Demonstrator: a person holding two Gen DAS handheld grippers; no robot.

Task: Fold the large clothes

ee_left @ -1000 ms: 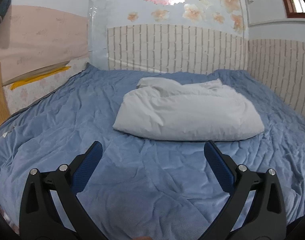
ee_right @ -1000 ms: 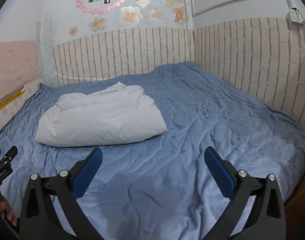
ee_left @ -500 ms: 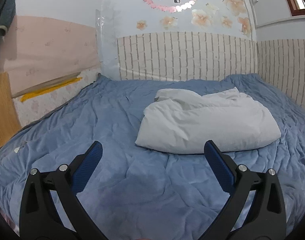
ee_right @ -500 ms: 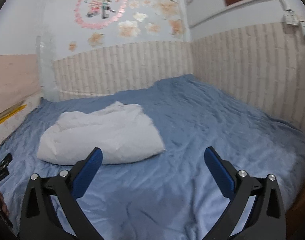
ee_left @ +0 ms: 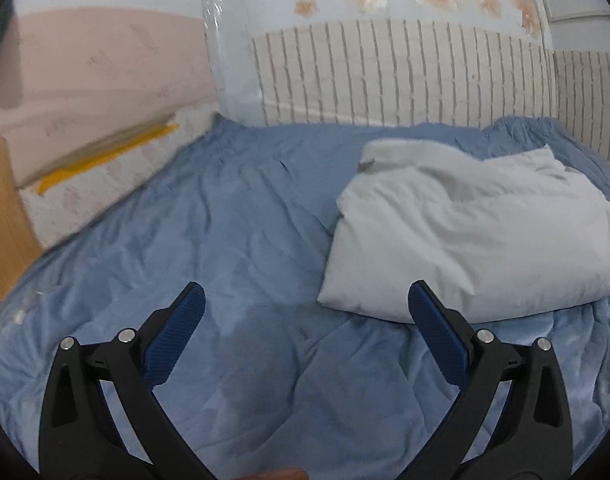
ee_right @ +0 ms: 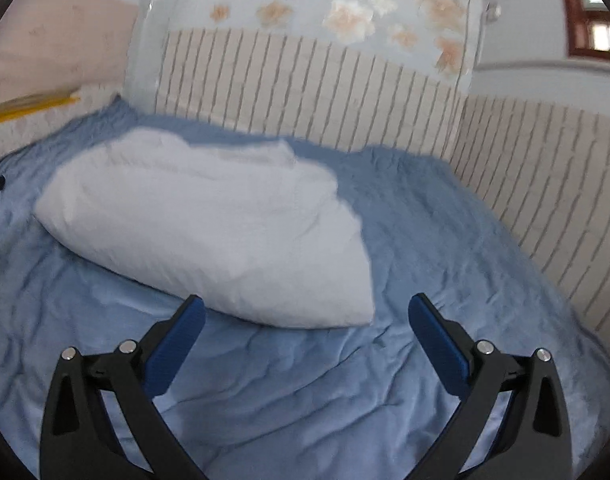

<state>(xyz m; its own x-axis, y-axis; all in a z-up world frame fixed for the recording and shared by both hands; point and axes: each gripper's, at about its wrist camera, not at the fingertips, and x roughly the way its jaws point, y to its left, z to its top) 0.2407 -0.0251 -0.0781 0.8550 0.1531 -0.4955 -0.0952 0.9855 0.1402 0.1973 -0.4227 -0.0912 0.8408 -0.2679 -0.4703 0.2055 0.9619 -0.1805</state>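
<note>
Both claws stand wide open and hold nothing: the left claw [ee_left: 305, 304] and the right claw [ee_right: 305, 316] hover above the blue bed cover [ee_left: 233, 240]. One white folded garment [ee_left: 465, 232] lies bundled on the bed, just ahead of both, near the brick-patterned wall [ee_right: 345, 100].

One white folded garment [ee_left: 469, 240], one blue bedspread [ee_left: 245, 220] — two tools, left tool [ee_left: 305, 300], right tool [ee_right: 305, 312]
</note>
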